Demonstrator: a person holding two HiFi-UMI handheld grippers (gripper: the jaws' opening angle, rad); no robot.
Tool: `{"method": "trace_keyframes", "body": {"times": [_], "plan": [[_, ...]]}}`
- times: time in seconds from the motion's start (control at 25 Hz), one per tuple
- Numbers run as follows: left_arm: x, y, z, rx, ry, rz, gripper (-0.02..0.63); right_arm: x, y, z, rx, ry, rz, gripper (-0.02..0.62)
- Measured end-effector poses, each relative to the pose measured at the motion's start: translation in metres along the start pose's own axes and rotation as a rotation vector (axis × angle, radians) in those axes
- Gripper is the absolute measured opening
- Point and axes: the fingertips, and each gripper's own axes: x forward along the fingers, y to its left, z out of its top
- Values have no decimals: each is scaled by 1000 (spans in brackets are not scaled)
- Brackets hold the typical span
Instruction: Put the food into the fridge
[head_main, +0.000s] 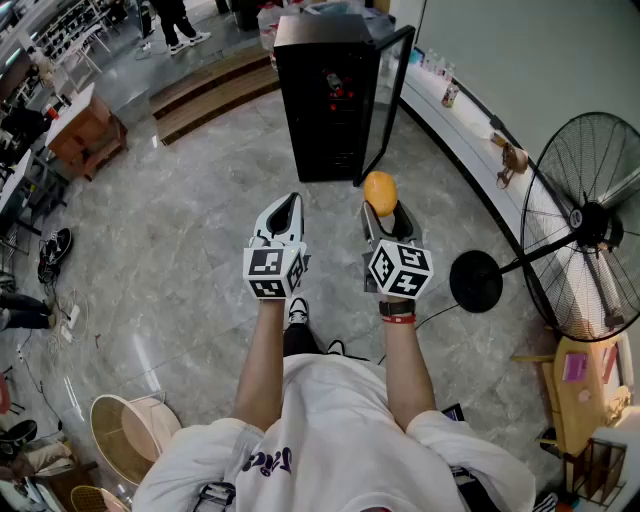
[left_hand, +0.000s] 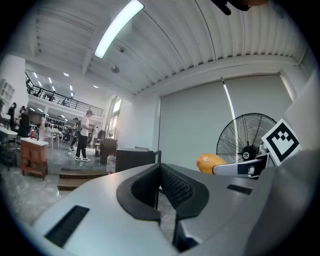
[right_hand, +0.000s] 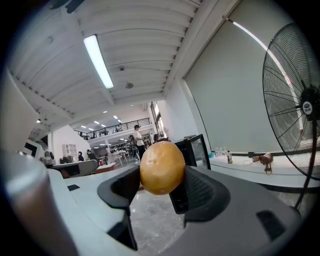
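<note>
Head view: my right claw (head_main: 381, 207) holds a round yellow-orange fruit (head_main: 380, 189) above the floor, near the black fridge (head_main: 325, 100), whose door stands open. My left claw (head_main: 287, 207) sits just left of it.

Left gripper view: the left claw (left_hand: 159, 186) is closed, nothing between its jaws.

Right gripper view: the right claw (right_hand: 162, 182) is clamped on the fruit (right_hand: 162, 167), with the fridge (right_hand: 194, 149) beyond.

A: Fridges, count?
B: One black fridge (head_main: 325, 95).
A: Food items?
B: One round orange fruit (head_main: 380, 190).
A: Grippers?
B: Two: left gripper (head_main: 287, 205), right gripper (head_main: 382, 212). Marker cubes (head_main: 272, 272), two, one per gripper.
A: Fans?
B: One standing fan (head_main: 590, 225).
</note>
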Motion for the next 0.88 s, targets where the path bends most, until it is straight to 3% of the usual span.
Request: {"method": "trace_keyframes", "body": {"times": [0.28, 0.88], "plan": [[16, 3, 0, 5, -11, -5, 18, 22, 0, -1, -8, 2, 6, 295], [80, 69, 12, -37, -26, -26, 18, 112, 33, 19, -44, -1, 15, 295]]}}
